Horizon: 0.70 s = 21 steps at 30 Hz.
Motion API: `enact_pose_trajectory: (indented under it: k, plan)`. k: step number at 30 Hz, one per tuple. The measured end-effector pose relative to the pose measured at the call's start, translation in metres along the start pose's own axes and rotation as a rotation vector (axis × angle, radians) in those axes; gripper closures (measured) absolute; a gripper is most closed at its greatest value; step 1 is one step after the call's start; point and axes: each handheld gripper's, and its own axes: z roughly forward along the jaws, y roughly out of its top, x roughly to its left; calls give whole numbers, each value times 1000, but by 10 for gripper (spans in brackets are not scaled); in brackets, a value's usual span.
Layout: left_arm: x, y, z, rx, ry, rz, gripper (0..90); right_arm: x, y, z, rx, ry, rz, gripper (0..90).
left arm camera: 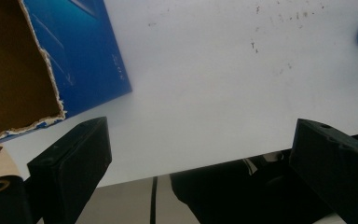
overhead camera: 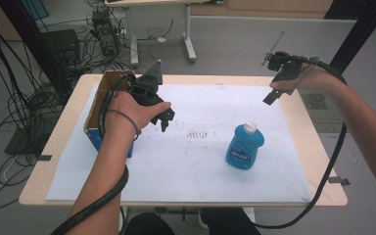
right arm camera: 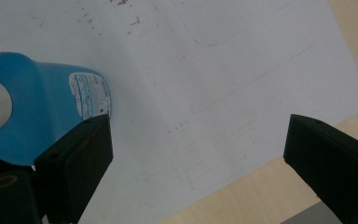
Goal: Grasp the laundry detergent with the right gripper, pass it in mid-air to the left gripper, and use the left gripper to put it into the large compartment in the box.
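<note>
The blue bottle [overhead camera: 244, 147] stood upright on the white sheet [overhead camera: 186, 166], its white cap up and its long axis vertical, right of the table's [overhead camera: 58, 147] middle. The right gripper [overhead camera: 270, 95] hung above and beyond it, well apart, jaws wide with nothing between them. The left gripper [overhead camera: 165, 117] hovered to the bottle's left, just beside the open blue box [overhead camera: 103, 105], jaws also wide and empty. There were 1 bottle, 1 box and 2 grippers.
</note>
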Motion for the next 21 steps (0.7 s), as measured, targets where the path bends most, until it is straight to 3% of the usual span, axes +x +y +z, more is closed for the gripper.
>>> enact_pose_trajectory:
  k: [7,21]
  plan:
    - [-1,-2,1,2,0,9,59,9,-23,-2,-11,10,9,80]
    - [0,-4,1,11,6,14,58,31,-58,-5,-56,30,-18,72]
